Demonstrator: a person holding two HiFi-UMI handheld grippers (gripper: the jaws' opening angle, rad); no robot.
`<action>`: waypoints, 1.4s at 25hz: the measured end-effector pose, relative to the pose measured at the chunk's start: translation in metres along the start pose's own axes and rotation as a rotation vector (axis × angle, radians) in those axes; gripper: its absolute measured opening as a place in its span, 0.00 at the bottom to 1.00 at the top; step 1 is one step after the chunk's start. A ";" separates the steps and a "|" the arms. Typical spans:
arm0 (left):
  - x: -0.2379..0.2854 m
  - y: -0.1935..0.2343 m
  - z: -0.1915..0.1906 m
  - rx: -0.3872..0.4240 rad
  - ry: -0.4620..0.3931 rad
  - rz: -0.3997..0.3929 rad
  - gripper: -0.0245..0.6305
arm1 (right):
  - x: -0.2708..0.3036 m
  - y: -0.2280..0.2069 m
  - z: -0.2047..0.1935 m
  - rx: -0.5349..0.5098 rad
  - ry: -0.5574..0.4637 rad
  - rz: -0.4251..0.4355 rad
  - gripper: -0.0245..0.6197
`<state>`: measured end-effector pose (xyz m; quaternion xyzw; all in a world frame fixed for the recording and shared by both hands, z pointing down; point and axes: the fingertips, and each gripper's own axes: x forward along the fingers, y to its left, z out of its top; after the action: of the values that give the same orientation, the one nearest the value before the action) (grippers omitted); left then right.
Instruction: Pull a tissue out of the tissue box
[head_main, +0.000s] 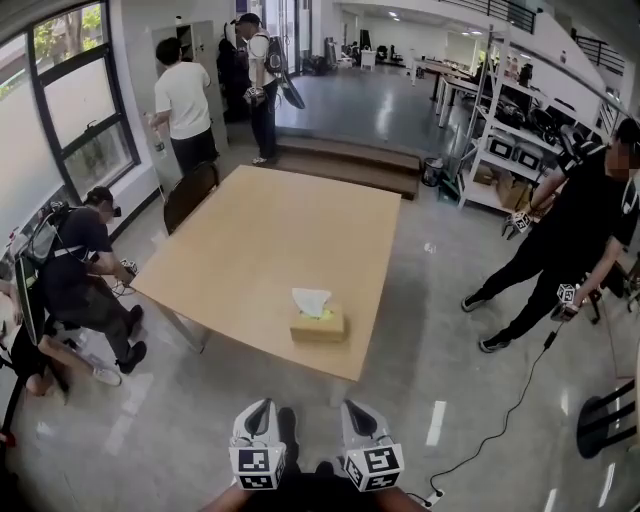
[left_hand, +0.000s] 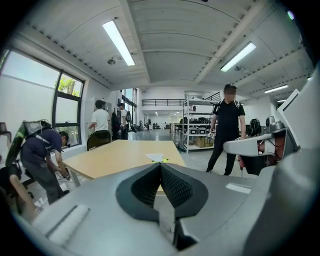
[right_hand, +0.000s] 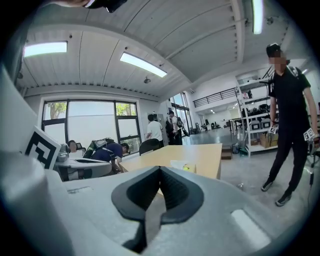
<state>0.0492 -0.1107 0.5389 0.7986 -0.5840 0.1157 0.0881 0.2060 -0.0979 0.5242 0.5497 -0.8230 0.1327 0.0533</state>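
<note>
A tan tissue box (head_main: 318, 325) stands near the front edge of the wooden table (head_main: 265, 255), with a white tissue (head_main: 311, 300) sticking up from its top. Both grippers hang side by side at the bottom of the head view, short of the table and apart from the box. The left gripper (head_main: 262, 408) has its jaws together with nothing between them. So does the right gripper (head_main: 356, 408). From the left gripper view the tissue (left_hand: 155, 157) shows just above the shut jaws (left_hand: 160, 165). In the right gripper view the box (right_hand: 183, 166) lies beyond the shut jaws (right_hand: 160, 168).
A dark chair (head_main: 189, 193) stands at the table's far left corner. A person in black (head_main: 560, 245) stands right of the table holding grippers, a cable (head_main: 510, 400) trailing on the floor. Other people crouch at the left (head_main: 75, 275) and stand by the back wall. Metal shelves (head_main: 510, 130) line the right.
</note>
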 end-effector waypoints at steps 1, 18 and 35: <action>0.009 -0.002 -0.001 -0.006 0.002 -0.003 0.07 | 0.002 -0.007 0.000 -0.005 0.002 -0.008 0.03; 0.136 0.044 0.041 -0.026 0.004 -0.092 0.07 | 0.123 -0.049 0.036 -0.101 0.151 -0.096 0.03; 0.244 0.092 0.068 0.022 0.015 -0.207 0.07 | 0.268 -0.082 0.022 -0.172 0.369 -0.109 0.19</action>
<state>0.0380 -0.3797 0.5440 0.8547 -0.4964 0.1182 0.0951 0.1782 -0.3723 0.5793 0.5531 -0.7767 0.1573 0.2569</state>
